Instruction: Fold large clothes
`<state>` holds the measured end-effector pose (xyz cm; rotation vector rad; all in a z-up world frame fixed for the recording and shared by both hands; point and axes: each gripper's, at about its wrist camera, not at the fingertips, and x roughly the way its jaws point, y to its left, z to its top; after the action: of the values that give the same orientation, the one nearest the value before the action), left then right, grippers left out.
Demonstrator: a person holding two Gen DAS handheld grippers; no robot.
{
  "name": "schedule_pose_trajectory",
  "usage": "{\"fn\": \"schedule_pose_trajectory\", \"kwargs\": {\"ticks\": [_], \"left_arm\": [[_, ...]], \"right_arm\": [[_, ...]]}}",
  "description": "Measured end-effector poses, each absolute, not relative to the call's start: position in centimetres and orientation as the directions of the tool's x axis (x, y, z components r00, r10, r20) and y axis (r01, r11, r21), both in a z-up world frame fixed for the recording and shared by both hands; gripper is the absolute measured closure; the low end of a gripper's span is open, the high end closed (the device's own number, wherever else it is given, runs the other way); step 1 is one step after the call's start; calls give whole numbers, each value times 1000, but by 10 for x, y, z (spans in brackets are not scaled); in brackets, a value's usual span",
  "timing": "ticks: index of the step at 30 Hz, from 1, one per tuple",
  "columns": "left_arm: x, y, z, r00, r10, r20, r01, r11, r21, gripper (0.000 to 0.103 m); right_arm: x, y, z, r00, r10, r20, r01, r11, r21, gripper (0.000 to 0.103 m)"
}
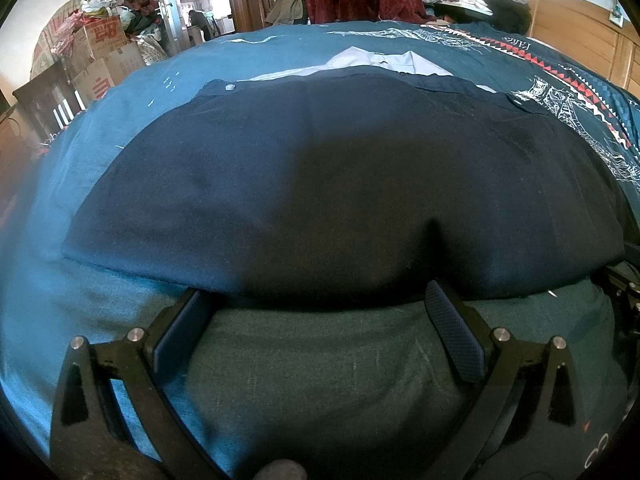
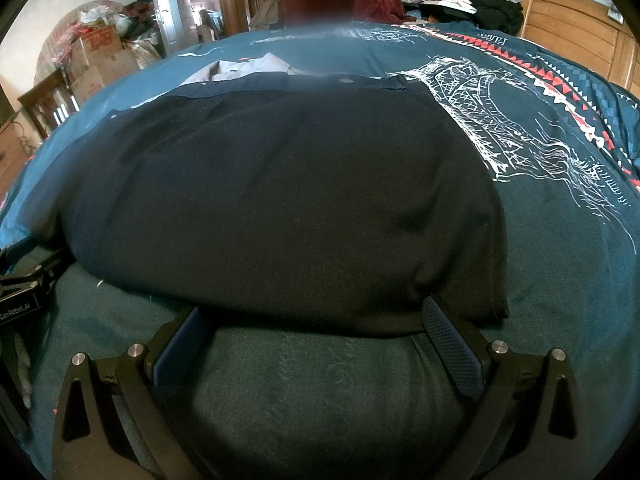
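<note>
Two grippers sit low at the near edge of a dark navy garment (image 1: 320,184) that lies folded flat on a bed covered by a teal bedspread (image 1: 100,152). The garment is a fine, matte knit with a soft rounded near fold; its far edge shows a placket with a pale button (image 1: 230,87). A light grey shirt (image 1: 372,62) lies just beyond it, mostly hidden behind the navy cloth.

The left gripper (image 1: 316,312) has its fingers (image 1: 454,336) spread wide, the dimpled blue pads at the garment's near hem, nothing pinched between them. The right gripper (image 2: 316,320) is likewise spread, its fingers (image 2: 454,344) tucked just under the hem near the garment's right corner. Whether the tips touch the cloth cannot be told, since the hem overhangs them.

The bedspread carries white line drawings (image 2: 480,112) and a red-and-white triangle band; its script is too small to read. At the left edge of the right wrist view, part of the other gripper bears the lettering "GenRoboLAI" (image 2: 16,309), cut off by the frame. Cardboard boxes (image 1: 108,52) with red print stand blurred beyond the bed.
</note>
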<state>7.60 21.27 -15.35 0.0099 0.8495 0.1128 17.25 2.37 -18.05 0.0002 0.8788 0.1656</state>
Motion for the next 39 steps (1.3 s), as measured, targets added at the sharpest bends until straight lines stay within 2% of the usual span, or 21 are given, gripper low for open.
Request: {"fn": "schedule_pose_trajectory", "kwargs": {"ticks": [33, 39], "left_arm": [[76, 214, -154, 655, 101, -749, -94, 994, 51, 0], [73, 221, -146, 606, 26, -795, -64, 998, -15, 0]], "right_arm": [[173, 24, -180, 625, 146, -767, -144, 987, 71, 0], [172, 23, -179, 626, 156, -764, -144, 986, 82, 0]]}}
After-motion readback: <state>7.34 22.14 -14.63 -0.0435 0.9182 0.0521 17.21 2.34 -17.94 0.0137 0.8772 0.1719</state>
